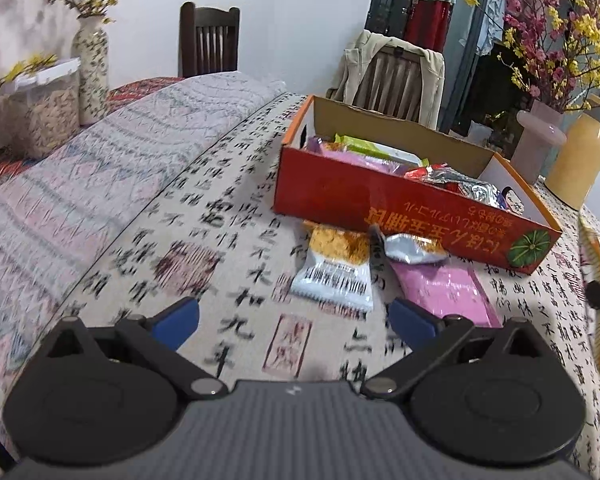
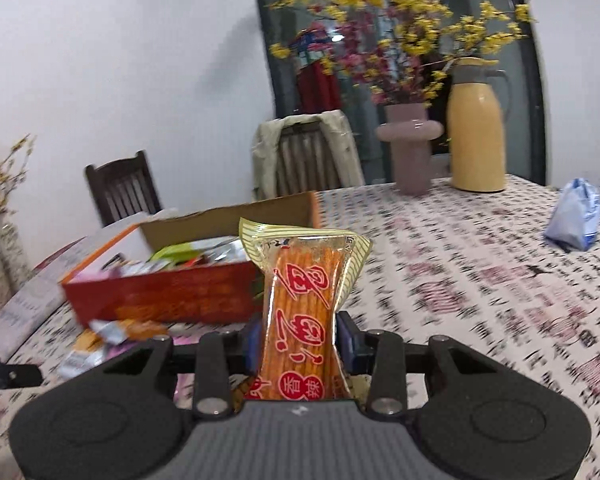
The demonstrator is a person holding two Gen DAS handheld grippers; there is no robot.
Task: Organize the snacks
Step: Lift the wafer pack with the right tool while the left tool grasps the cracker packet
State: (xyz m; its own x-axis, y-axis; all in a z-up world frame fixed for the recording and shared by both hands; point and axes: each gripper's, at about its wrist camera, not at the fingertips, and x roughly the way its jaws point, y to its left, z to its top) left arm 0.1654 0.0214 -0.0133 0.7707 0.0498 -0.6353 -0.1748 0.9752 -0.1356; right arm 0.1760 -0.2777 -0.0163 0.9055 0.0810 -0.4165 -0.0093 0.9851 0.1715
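My right hand-held gripper (image 2: 298, 338) pinches an orange snack packet (image 2: 300, 312), lifted upright just right of the red box (image 2: 160, 292) on the counter (image 2: 480, 272). My left hand-held gripper (image 1: 294, 316) is spread, empty, in front of the box, near a barcode packet (image 1: 334, 276) and a pink packet (image 1: 444, 292).

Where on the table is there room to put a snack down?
Bare cloth lies left of the red box, up to the folded blanket, and between the yellow jug and blue bag. Crowded: loose packets in front of the box.
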